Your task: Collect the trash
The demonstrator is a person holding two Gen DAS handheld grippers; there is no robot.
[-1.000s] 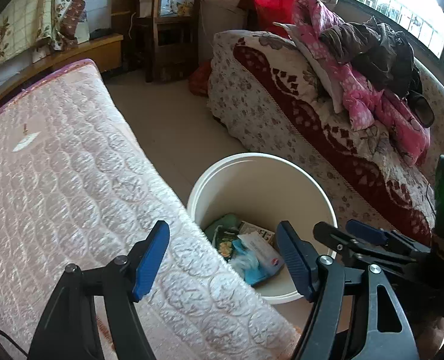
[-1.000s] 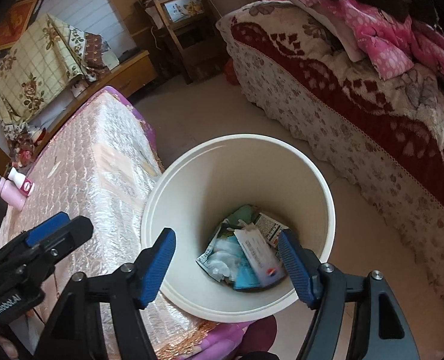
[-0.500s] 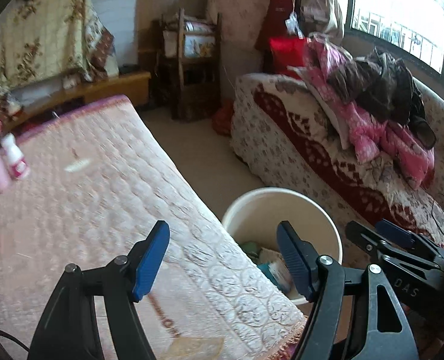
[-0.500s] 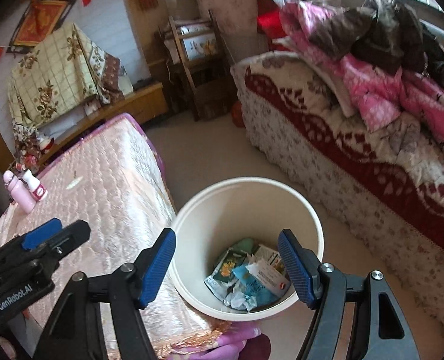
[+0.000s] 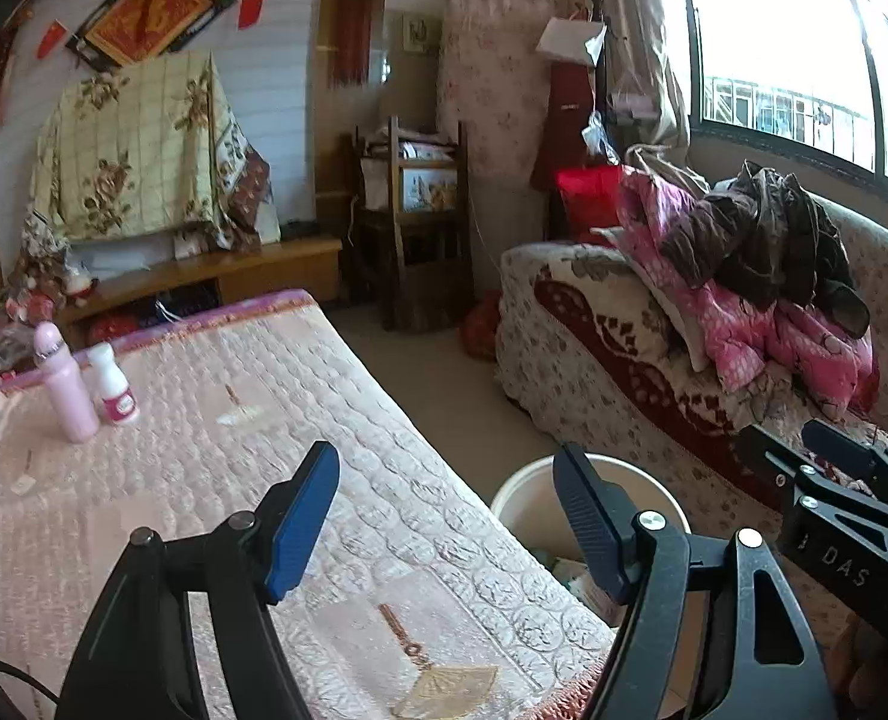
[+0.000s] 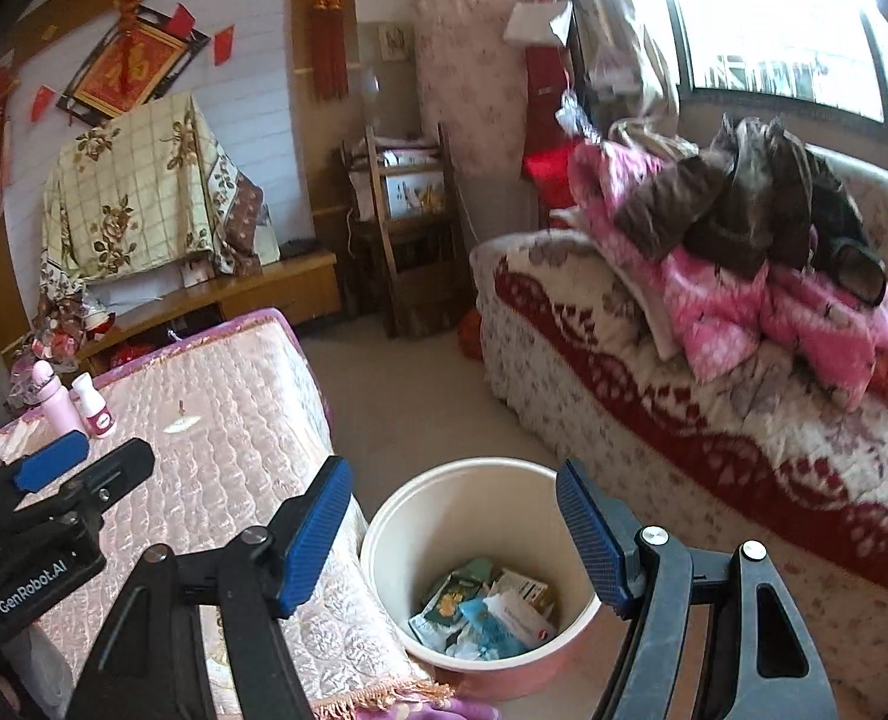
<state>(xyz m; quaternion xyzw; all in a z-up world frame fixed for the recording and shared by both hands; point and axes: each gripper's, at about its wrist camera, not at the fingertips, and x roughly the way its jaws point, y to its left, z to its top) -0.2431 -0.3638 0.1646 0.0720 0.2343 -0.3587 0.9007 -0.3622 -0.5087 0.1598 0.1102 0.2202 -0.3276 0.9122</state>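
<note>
Nearest the cameras, the left claw (image 5: 444, 519) and the right claw (image 6: 453, 531) both stand open with nothing between their blue pads. Just below the right claw sits the cream bin (image 6: 396, 525) on the floor, tight against the corner of the quilted pink table (image 5: 204, 450); crumpled wrappers (image 6: 486, 612) lie in its bottom. Farther back on the table, a pink bottle (image 5: 66, 384) and a small white bottle (image 5: 113, 384) stand side by side. Beyond the bin, a sofa (image 6: 654, 396) carries piled pink and brown clothes (image 6: 744, 252).
</note>
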